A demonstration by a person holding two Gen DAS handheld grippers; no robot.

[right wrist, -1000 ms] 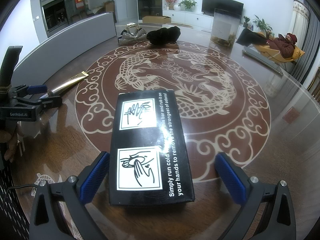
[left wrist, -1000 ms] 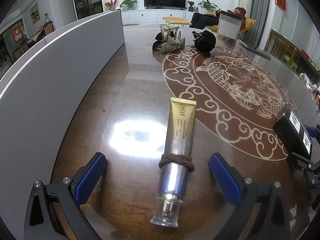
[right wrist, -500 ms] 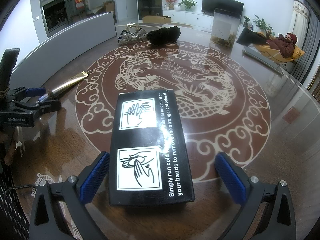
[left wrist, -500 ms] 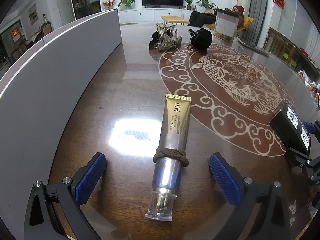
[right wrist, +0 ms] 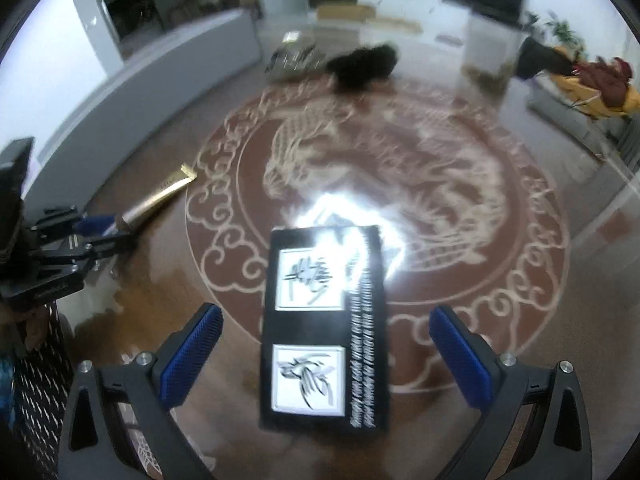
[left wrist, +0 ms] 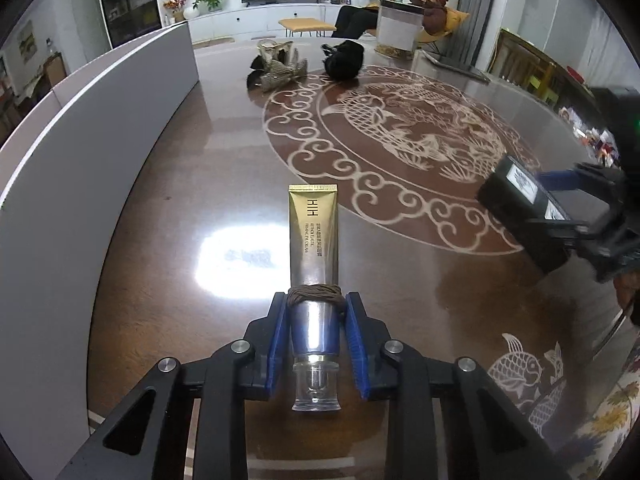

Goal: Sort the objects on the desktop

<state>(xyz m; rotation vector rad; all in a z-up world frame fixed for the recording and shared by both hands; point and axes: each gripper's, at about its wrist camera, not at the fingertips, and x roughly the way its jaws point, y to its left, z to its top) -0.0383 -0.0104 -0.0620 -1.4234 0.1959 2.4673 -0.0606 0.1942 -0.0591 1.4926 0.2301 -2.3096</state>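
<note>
Now left claw (left wrist: pixel 314 334) clamps the cream tube (left wrist: pixel 314 248); right claw (right wrist: pixel 326 354) gapes astride the black box (right wrist: pixel 326 328).

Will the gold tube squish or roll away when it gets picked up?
The tube probably dents a little, since the left tool pinches its soft-looking body. Its flat crimped end likely stops rolling. The shiny skin may be slippery; the hair tie might help.

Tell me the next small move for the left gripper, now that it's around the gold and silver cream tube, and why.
Probably lift the gold and silver cream tube straight up a little. The left gripper looks shut on its lower body, just behind the brown hair tie wrapped around it, clear cap nearest the camera. The right gripper is open around the black printed box.
</note>
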